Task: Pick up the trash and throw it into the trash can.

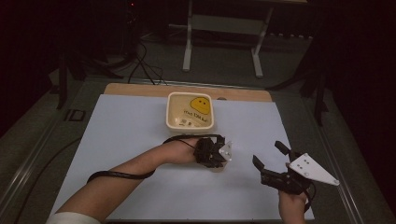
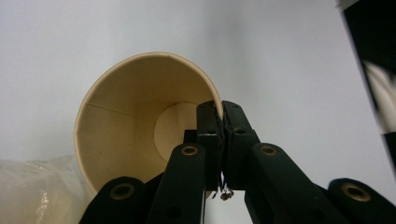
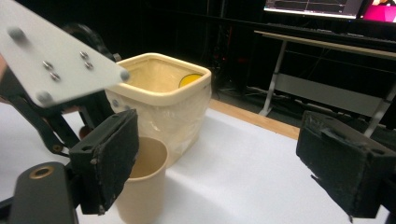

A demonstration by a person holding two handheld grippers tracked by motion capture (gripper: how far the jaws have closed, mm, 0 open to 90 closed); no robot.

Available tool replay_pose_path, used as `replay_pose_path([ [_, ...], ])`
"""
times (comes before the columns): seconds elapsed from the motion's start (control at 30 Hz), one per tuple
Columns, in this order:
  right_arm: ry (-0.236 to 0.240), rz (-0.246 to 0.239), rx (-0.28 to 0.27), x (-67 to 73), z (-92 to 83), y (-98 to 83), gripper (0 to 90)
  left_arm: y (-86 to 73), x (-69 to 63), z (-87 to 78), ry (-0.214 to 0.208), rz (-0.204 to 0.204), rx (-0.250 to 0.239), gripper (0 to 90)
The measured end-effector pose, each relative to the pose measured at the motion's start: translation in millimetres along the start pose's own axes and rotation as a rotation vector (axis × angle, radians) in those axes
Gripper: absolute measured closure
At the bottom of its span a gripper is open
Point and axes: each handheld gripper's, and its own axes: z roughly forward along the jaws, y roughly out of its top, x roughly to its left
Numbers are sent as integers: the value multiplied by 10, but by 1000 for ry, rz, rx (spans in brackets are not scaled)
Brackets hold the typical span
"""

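Left gripper (image 2: 219, 140) pinches the paper cup (image 2: 140, 116) rim beside the tub (image 1: 190, 111); right gripper (image 3: 233, 163) waits wide open, nothing visibly accomplished yet.

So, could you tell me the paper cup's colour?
Plain cream-beige paper cup, clearest in the left gripper view.

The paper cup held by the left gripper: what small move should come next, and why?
Probably lift the paper cup a little and carry it toward the cream tub. The left gripper already has its fingers shut on the cup's rim, one inside and one outside, so the grasp looks made. The right gripper is open and apart from it, and the tub's top is open.
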Motion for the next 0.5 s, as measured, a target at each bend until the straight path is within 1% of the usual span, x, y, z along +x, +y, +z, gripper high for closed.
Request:
replay_pose_path([
  [0.07, -2, 1, 1, 1, -5, 6, 131, 19, -15, -73, -12, -2, -2, 891],
  [0.1, -5, 0, 2, 1, -6, 8, 131, 25, -25, -97, -17, 6, 2, 891],
  [0.13, -6, 0, 2, 0, -7, 9, 131, 32, -37, -128, -14, 8, 1, 891],
  [0.17, -5, 4, 3, -1, -9, 10, 131, 35, -40, -148, -23, 11, 1, 891],
  [0.27, -7, 5, -1, -9, -9, 13, 131, 47, -54, -234, -24, 18, -5, 892],
  [0.3, -10, 4, -3, -10, -10, 14, 131, 49, -54, -257, -23, 12, -11, 892],
  [0.33, -10, 5, -3, -10, -11, 15, 131, 53, -54, -286, -34, 13, -11, 892],
  [0.37, -9, 4, -2, -11, -11, 17, 131, 58, -62, -315, -29, 19, -13, 892],
  [0.4, -11, 3, -4, -11, -10, 17, 131, 64, -64, -345, -34, 12, -16, 892],
  [0.43, -10, 2, -3, -12, -9, 18, 131, 71, -73, -381, -33, 23, -17, 892],
  [0.47, -10, 5, -2, -14, -8, 18, 131, 77, -78, -404, -27, 21, -20, 892],
  [0.5, -11, 6, -2, -16, -7, 18, 131, 84, -79, -430, -41, 14, -21, 892],
])
